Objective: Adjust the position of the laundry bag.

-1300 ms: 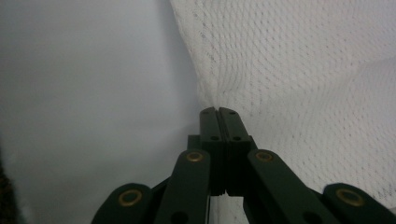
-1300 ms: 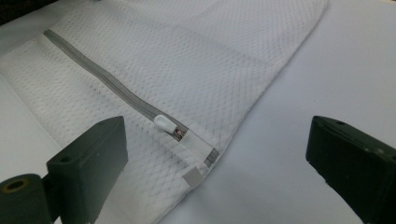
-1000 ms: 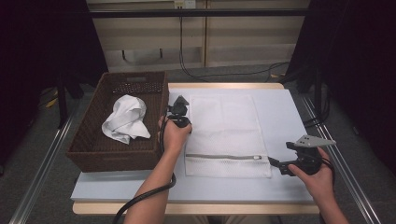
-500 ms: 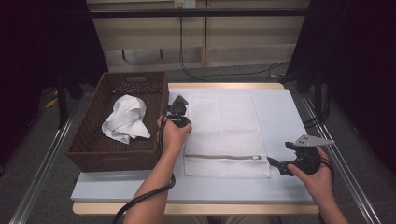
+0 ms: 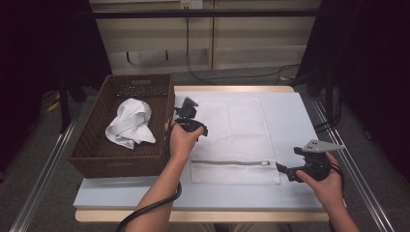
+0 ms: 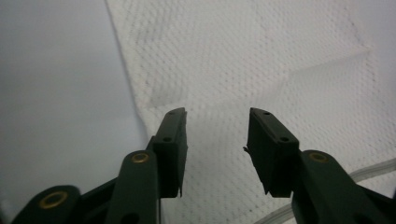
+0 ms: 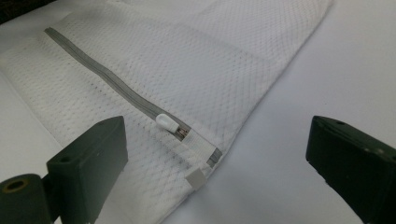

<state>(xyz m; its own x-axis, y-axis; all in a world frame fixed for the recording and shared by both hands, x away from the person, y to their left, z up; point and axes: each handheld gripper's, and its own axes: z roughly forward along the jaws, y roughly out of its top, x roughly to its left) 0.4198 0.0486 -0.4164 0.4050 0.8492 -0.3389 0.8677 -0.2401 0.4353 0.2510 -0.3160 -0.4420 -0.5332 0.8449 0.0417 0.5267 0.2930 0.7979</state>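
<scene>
Mesh bag [image 5: 233, 140] flat under just-opening, empty left tongs [image 6: 215, 140]; right tongs [image 7: 210, 158] agape beside its zipper end

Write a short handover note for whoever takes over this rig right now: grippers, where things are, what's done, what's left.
Left gripper: open, jaws have just been opening, nothing between them; it hangs over the left part of the mesh laundry bag.
Right gripper: open wide, empty, aimed at the zipper pull at the bag's near right corner.
Bag lies flat on the table, its zipper closed, along the near edge.
White cloth sits crumpled in the brown basket, left of the bag.
Done: bag laid out flat.
Left, as it looks: open the zipper, move the cloth into the bag.
</scene>
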